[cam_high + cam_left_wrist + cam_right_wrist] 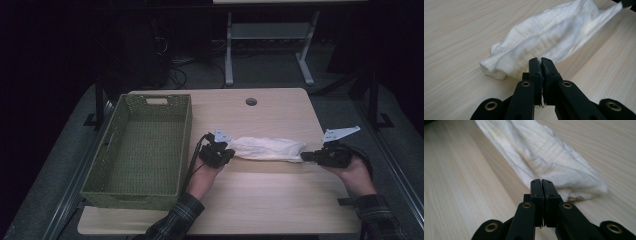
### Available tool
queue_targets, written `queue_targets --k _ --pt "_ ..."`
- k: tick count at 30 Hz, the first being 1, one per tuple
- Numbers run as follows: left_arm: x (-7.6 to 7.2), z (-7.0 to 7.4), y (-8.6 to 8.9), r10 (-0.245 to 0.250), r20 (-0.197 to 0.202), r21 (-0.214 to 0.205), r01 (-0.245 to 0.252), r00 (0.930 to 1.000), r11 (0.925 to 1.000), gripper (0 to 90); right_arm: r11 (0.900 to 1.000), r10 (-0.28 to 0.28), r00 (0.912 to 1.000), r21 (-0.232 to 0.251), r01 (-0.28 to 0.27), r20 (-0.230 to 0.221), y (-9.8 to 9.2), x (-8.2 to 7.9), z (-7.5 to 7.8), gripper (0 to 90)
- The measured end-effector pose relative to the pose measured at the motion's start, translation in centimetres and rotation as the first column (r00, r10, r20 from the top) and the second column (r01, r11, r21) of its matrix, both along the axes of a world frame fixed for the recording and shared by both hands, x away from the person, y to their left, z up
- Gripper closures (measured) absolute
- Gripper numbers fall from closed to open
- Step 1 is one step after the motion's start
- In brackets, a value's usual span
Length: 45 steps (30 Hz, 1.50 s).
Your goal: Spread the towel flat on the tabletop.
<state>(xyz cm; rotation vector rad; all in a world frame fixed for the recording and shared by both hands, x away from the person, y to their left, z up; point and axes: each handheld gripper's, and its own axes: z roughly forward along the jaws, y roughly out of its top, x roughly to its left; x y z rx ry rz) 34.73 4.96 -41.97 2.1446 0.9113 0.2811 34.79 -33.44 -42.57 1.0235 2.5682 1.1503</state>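
Observation:
A white crumpled cloth (270,148) lies stretched across the middle of the wooden table (260,200), between my two grippers. My left gripper (231,151) pinches its left end, held by a hand in a plaid sleeve. In the left gripper view the jaws (541,61) are shut with a sliver of white cloth (554,37) caught between them. My right gripper (304,156) grips the right end. In the right gripper view its jaws (541,182) are pressed together at the near edge of the cloth (544,157).
A green woven basket (186,145) with nothing in it stands on the left part of the table, close to my left gripper. A round cable hole (251,101) sits near the far edge. Beyond the table are a dark floor and a desk frame (229,55).

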Motion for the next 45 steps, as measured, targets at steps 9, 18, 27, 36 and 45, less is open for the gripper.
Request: queue_targets --k 9,18,27,36,45 --pt "-0.1 -0.7 -0.1 -0.020 -0.032 0.018 0.021 0.9993 0.9996 78.7 0.9999 -0.001 0.9995 -0.015 0.000 -0.030 -0.4 -0.2 -0.6 87.6" --pt "-2.0 -2.3 -1.4 -0.150 -0.123 0.084 0.161 0.9810 0.9834 78.0 0.9997 -0.001 0.9993 -0.025 0.000 -0.039 -0.4 -0.5 -0.8 87.6" --pt "-2.7 -3.5 -2.1 -0.177 -0.143 0.163 0.199 0.9739 0.9663 86.2 0.9986 0.029 0.9966 -0.043 -0.032 -0.077 -0.1 -1.2 -2.1 87.6" --pt "-3.5 -3.3 -1.2 -0.178 -0.173 0.166 0.206 0.9688 0.9642 89.3 0.9959 0.054 0.9938 -0.067 -0.061 -0.097 0.1 -2.5 -2.8 87.6" --pt "-5.3 -3.2 -0.7 -0.193 -0.186 0.177 0.226 0.9633 0.9577 89.4 0.9927 0.084 0.9889 -0.076 -0.094 -0.122 0.2 -4.9 -3.3 87.6"
